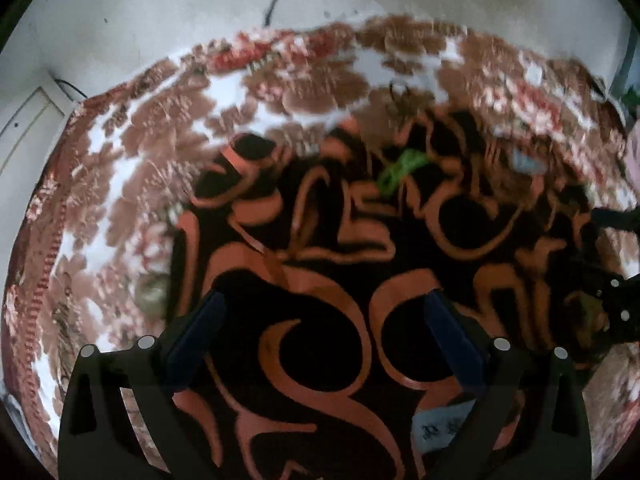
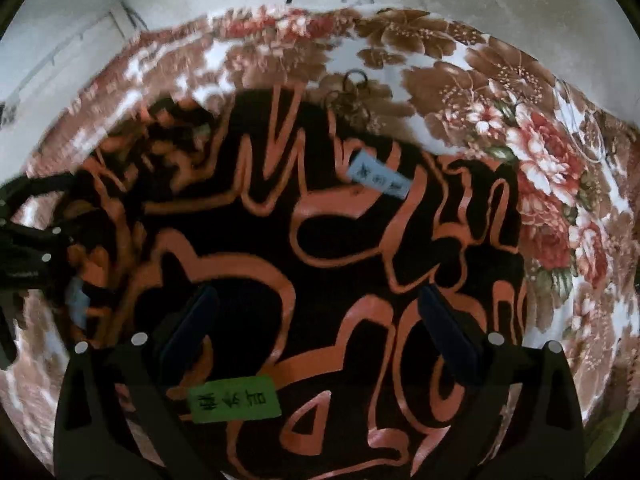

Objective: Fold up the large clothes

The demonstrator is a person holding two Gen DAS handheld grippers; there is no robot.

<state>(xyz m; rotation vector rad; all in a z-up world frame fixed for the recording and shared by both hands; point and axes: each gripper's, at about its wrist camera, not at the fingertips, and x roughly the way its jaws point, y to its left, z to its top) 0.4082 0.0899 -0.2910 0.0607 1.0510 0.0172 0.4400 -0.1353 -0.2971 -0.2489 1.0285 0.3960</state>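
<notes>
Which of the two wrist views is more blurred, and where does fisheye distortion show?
Left wrist view: motion blur smears the floral blanket and the far part of the black-and-orange garment. Right wrist view: sharper, with crisp flowers at right and a readable green tag; blur only at left. Both: the blanket edge bows into an arc, and dark corners frame the image.

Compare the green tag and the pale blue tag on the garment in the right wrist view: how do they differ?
Colour: the green tag is bright green, the pale blue tag light blue-grey.
Place: the green tag lies near the camera, by the right gripper, whose jaws stand open; the blue tag lies farther up the black-and-orange garment.
Pose: the green tag sits nearly level in the picture, the blue tag slants.
Shared: both are rectangular, carry dark printed characters and lie flat on the garment.
</notes>
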